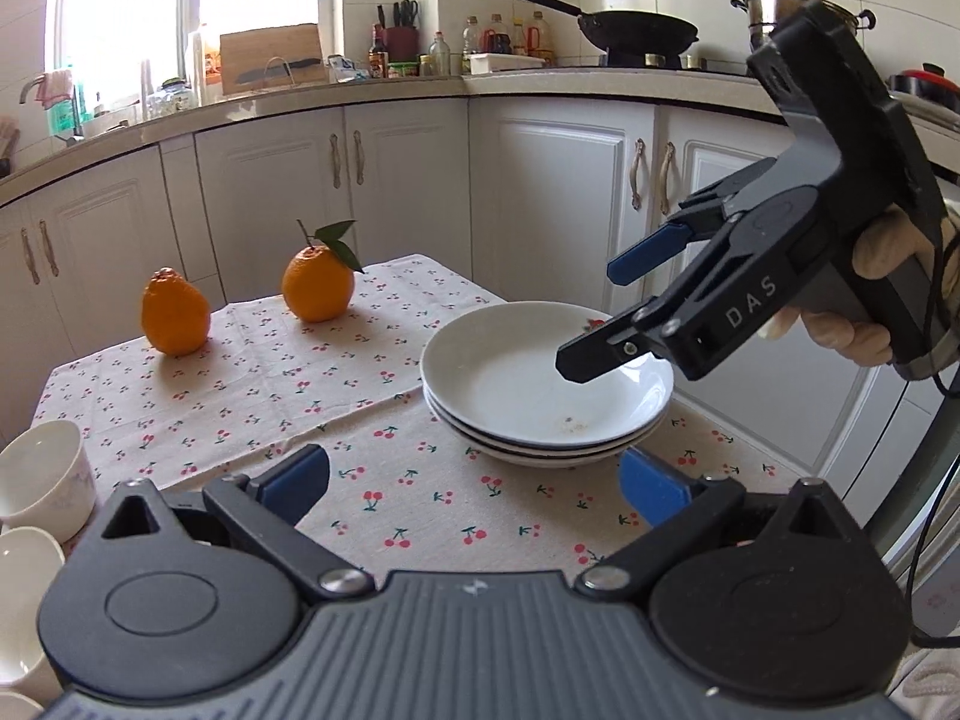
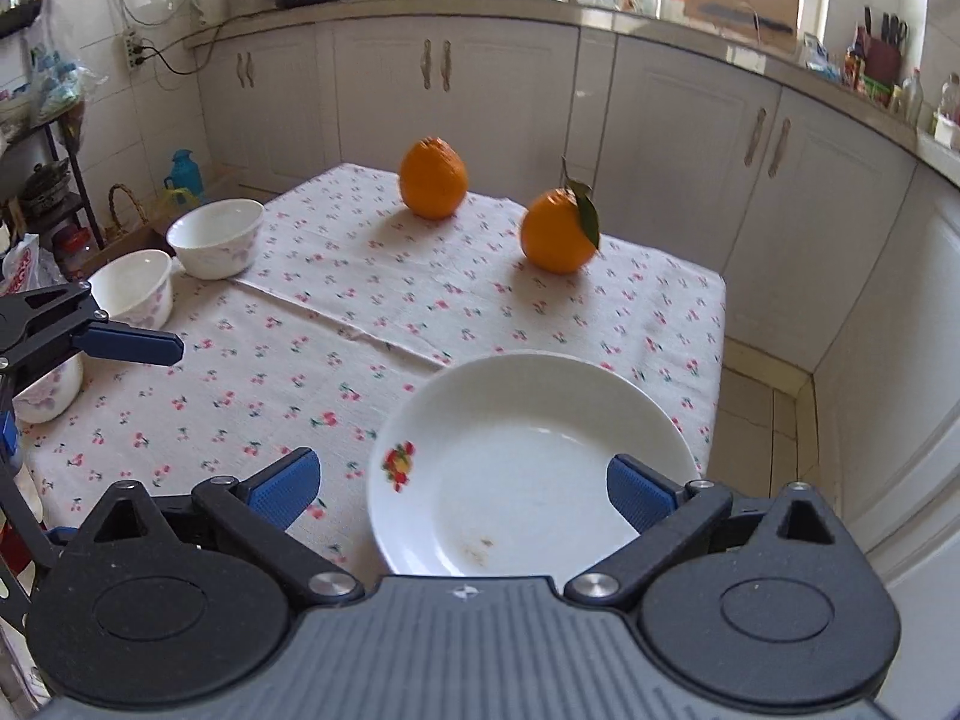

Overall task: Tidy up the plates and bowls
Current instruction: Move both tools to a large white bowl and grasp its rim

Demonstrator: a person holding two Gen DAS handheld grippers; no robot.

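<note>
Home kitchen: wok [image 1: 636, 27] on stove, white cabinets [image 1: 558, 192].

"DAS" on right claw [image 1: 591, 321]

Left gripper [image 1: 474, 483] at bottom of view, blue pads spread wide, nothing between them. Ahead on desk [image 1: 252, 372] with cherry-print cloth: stack of white plates [image 1: 540, 396], top one bearing small crumbs. Right gripper [image 1: 600, 318] held by hand [image 1: 864, 300], above stack's right rim, jaws apart, empty. Two oranges [image 1: 318, 285] at far side, one with leaf. White bowls [image 1: 42, 480] at left edge.
</note>
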